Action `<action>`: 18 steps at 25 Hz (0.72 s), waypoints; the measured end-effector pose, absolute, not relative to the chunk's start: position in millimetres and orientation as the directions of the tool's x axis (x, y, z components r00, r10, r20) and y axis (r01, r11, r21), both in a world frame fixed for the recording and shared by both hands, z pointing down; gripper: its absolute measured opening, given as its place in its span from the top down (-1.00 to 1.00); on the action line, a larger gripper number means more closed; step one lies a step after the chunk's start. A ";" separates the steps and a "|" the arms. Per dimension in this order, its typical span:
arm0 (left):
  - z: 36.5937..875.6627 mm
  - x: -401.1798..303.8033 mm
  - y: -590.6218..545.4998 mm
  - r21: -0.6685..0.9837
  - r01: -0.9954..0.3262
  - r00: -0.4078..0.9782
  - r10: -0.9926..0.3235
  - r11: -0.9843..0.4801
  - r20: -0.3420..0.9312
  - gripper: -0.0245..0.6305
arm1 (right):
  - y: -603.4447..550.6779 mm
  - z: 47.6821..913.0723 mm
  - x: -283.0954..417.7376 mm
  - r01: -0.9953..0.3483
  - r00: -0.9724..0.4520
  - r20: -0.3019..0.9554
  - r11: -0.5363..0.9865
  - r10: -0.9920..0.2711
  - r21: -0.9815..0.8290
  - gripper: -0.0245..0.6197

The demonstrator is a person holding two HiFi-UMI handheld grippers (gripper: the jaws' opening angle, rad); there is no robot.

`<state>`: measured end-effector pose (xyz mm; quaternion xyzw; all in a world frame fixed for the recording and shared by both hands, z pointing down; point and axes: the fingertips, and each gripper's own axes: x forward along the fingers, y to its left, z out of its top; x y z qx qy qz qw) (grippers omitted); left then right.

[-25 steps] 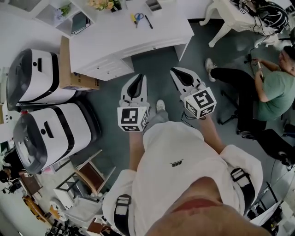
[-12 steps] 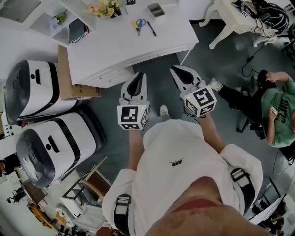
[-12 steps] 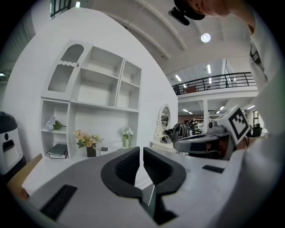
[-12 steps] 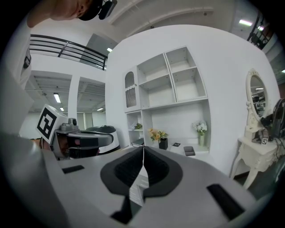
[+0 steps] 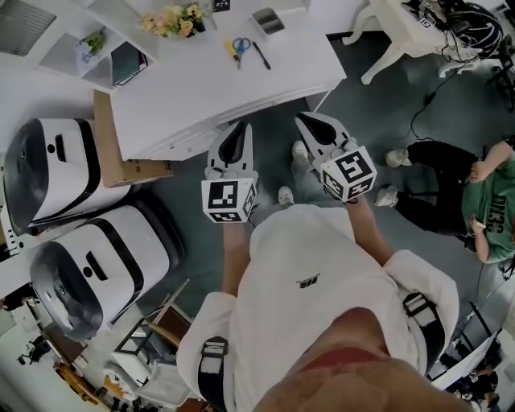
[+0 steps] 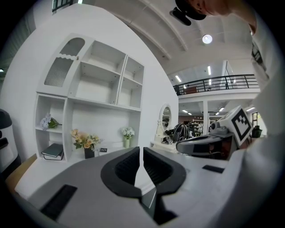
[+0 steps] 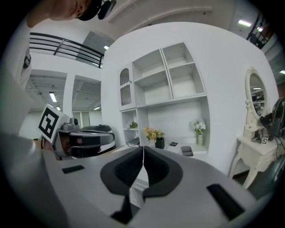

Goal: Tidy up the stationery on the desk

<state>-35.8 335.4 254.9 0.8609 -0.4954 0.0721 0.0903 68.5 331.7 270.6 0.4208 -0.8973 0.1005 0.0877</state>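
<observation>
Left gripper (image 5: 238, 127), right gripper (image 5: 302, 121) nearer desk (image 5: 201, 80), jaws together, empty; grey tray (image 5: 268, 20) beyond

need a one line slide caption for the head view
Standing before the white desk, left claw and right claw shut and empty; scissors and pen lie on top.

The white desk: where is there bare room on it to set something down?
The desk is bare across its near half, from the scissors and pen to its front edge. The far side is crowded: flowers, scissors, pen, a grey tray.
</observation>
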 end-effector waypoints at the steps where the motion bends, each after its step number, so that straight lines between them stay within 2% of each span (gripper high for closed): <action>1: 255.6 -34.4 331.1 0.085 -0.865 0.500 -0.839 -0.494 0.214 0.93 | 327.8 271.2 69.7 -0.773 -0.630 0.242 0.625 -0.738 -0.108 0.93; 18: 261.3 -21.4 229.3 0.093 -0.878 0.478 -0.849 -0.470 0.224 0.93 | 219.5 284.3 79.3 -0.741 -0.666 0.271 0.656 -0.695 -0.140 0.93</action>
